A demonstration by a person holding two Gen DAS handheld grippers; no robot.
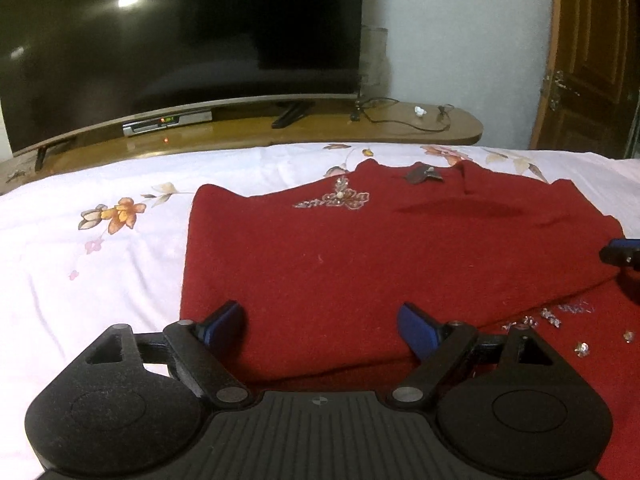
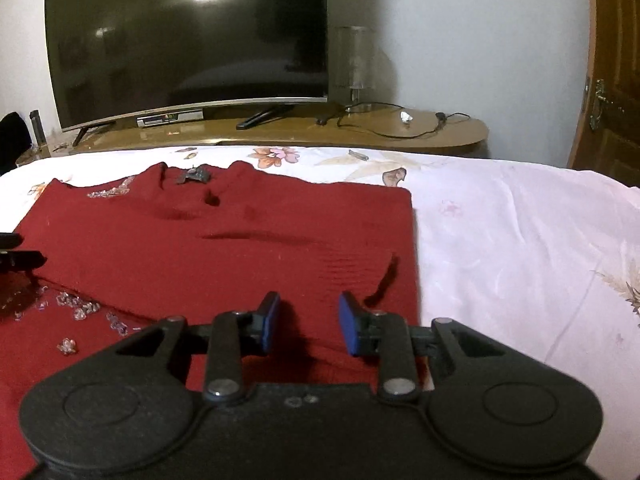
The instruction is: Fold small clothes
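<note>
While the dark red knitted sweater (image 1: 360, 264) lies spread flat on the bed, both grippers hover over its near part with nothing between their fingers. Under it is a white bedsheet printed with orange and pink flowers (image 1: 100, 248), which shows bare to the left of the garment in the left wrist view and to the right of it in the right wrist view. The sweater is partly folded: one red layer lies over another, its edge running diagonally across the near part, and a sleeve with a ribbed cuff (image 2: 356, 268) lies across the body near the sweater's right edge. A beaded silver flower decoration (image 1: 340, 200) sits on the far part of the garment, and loose-looking clear beads (image 2: 80, 312) glitter on the lower layer, near the middle of the garment.

The left gripper (image 1: 320, 330) has its blue-padded fingers spread wide, released, above the red fabric. The right gripper (image 2: 308, 322) holds its blue-padded fingers closer together, yet a clear gap remains and they clamp nothing; red fabric shows through that gap. Its tip appears at the right edge of the left wrist view.

Beyond the bed stands a long brown wooden desk (image 2: 440, 134) carrying a large black flat-screen television (image 2: 188, 44), a silver set-top box (image 2: 170, 119) and a black cable (image 2: 392, 130). A brown wooden door (image 1: 592, 56) is at the far right.
</note>
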